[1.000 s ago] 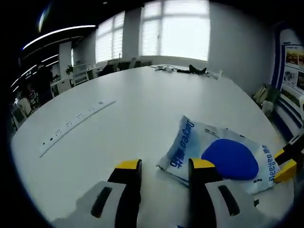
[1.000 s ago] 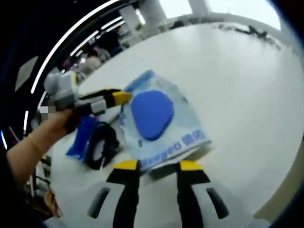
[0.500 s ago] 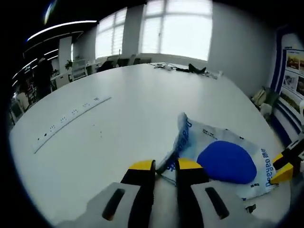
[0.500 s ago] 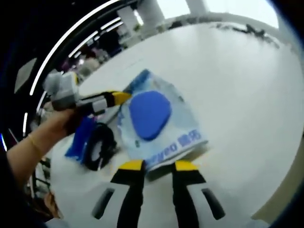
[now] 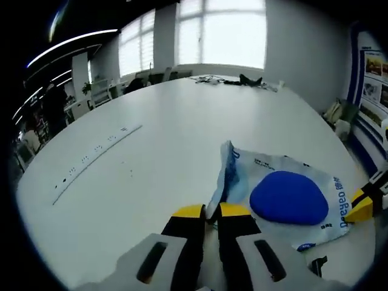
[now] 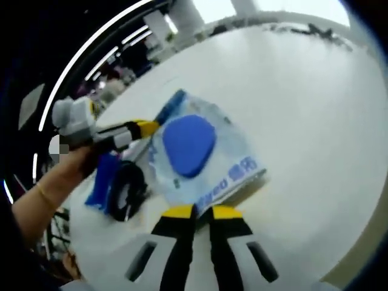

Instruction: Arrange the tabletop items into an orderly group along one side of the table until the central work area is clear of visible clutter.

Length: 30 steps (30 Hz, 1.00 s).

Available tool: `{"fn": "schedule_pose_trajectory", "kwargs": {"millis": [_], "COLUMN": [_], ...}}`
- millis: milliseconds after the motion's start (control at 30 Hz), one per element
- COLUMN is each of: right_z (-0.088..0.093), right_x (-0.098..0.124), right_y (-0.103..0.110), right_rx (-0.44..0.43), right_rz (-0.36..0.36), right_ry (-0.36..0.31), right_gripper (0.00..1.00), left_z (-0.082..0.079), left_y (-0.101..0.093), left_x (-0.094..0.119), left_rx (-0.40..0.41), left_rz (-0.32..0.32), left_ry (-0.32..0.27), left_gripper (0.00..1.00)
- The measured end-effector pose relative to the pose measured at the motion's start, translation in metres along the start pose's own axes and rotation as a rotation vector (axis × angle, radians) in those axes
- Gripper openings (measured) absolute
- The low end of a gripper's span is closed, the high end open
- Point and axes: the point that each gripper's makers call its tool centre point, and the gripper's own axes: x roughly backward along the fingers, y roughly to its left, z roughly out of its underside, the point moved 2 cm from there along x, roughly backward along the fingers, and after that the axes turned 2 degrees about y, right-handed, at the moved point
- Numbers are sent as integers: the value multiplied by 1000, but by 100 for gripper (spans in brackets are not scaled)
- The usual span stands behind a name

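Yellow-tipped fingers (image 5: 189, 211) of the left gripper (image 5: 205, 212) pinch the raised corner of a white plastic bag (image 5: 280, 195) printed with a blue oval, which lies on the white desk (image 5: 151, 145). Fingers (image 6: 179, 211) of the right gripper (image 6: 202, 212) are nearly together, pinching the bag's opposite edge. Beside the bag sit a black coiled cable (image 6: 124, 191) and a blue packet (image 6: 100, 180). A hand (image 6: 76, 160) holds the left gripper. A power strip (image 5: 94, 156) lies well apart.
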Motion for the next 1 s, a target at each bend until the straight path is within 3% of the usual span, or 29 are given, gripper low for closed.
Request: {"fn": "schedule_pose_trajectory", "kwargs": {"millis": [167,600,1000], "right_z": [-1,-14,-40], "right_x": [0,6,11], "right_y": [-1,-11,-13], "right_rx": [-14,-49,3], "right_rz": [-8,-8,-9], "right_ry": [1,-9,-41], "right_gripper": [1,0,0], "left_z": [-3,-2,-11], "left_y": [-2,-4,4], "left_x": [3,10,22], "left_rx": [-51,-46,-3], "left_rz": [-8,4,-17], "left_ry": [2,18,0], "left_gripper": [3,1,0]}}
